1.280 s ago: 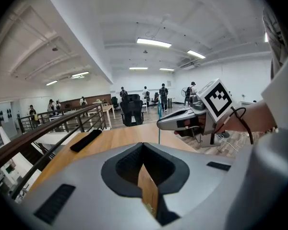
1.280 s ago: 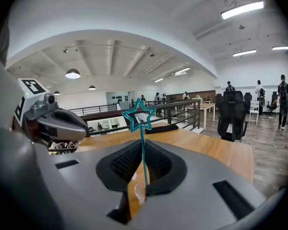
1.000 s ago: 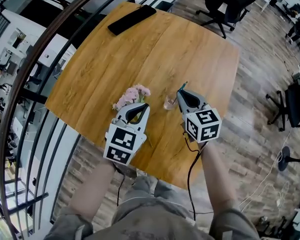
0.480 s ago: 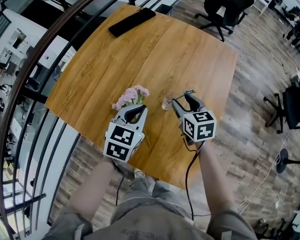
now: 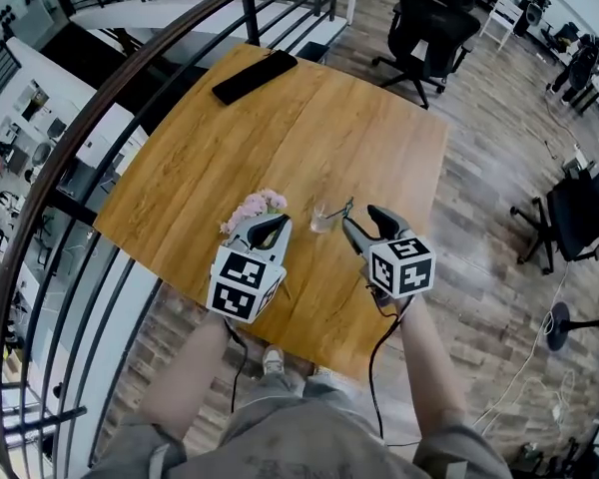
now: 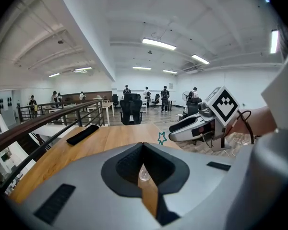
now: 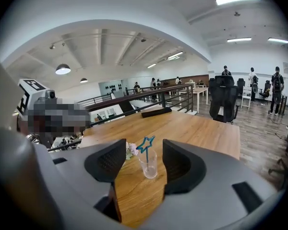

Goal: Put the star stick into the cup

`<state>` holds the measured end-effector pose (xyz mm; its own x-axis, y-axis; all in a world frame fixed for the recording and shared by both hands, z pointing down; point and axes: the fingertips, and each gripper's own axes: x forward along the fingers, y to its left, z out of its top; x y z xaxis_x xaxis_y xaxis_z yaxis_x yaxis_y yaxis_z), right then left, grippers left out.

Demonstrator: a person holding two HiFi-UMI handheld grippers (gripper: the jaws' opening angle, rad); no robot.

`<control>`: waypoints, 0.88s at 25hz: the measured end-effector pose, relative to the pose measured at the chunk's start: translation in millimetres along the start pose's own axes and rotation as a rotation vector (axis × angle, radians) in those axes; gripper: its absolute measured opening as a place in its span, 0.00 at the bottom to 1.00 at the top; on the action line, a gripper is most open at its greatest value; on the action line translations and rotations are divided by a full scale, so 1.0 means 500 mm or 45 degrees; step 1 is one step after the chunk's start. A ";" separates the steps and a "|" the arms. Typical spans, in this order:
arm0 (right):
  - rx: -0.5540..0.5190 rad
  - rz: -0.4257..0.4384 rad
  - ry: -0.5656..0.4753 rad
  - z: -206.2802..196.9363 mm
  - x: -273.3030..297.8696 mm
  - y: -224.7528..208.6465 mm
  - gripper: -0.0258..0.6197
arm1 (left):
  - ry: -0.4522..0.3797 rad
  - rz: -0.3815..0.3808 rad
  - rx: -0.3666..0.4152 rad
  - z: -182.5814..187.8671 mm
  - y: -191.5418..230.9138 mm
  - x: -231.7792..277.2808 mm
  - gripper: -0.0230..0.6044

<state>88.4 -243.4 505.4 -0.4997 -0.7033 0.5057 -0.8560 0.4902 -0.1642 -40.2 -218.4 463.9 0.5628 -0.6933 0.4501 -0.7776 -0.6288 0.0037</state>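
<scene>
Released by the right gripper's (image 5: 359, 218) opening, empty jaws, one star stick (image 7: 145, 144) stands in one cup (image 7: 149, 166); left gripper (image 5: 277, 221) closed.

overhead downward, two low views — shared cup (image 5: 321, 218)

The wooden desk (image 5: 309, 138) carries a clear cup (image 5: 321, 218) near its front edge, pink flowers (image 5: 252, 208) just beside it, and a long black object (image 5: 255, 76) at the far corner.
</scene>
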 end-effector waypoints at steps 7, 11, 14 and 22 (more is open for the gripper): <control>-0.092 0.010 -0.106 0.067 -0.083 0.053 0.43 | -0.068 0.010 0.036 0.048 -0.018 -0.052 0.06; -0.220 0.035 -0.238 0.152 -0.168 0.114 0.43 | -0.138 0.027 0.088 0.102 -0.027 -0.103 0.06; -0.282 0.049 -0.339 0.208 -0.234 0.155 0.41 | -0.198 0.043 0.125 0.144 -0.034 -0.148 0.06; -0.258 0.153 -0.587 0.293 -0.397 0.233 0.28 | -0.339 0.056 0.221 0.229 -0.068 -0.261 0.06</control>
<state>68.5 -122.4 261.8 -0.6386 -0.7672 0.0602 -0.7689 0.6393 -0.0080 -55.3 -146.9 302.7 0.6011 -0.7746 0.1967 -0.7563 -0.6309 -0.1732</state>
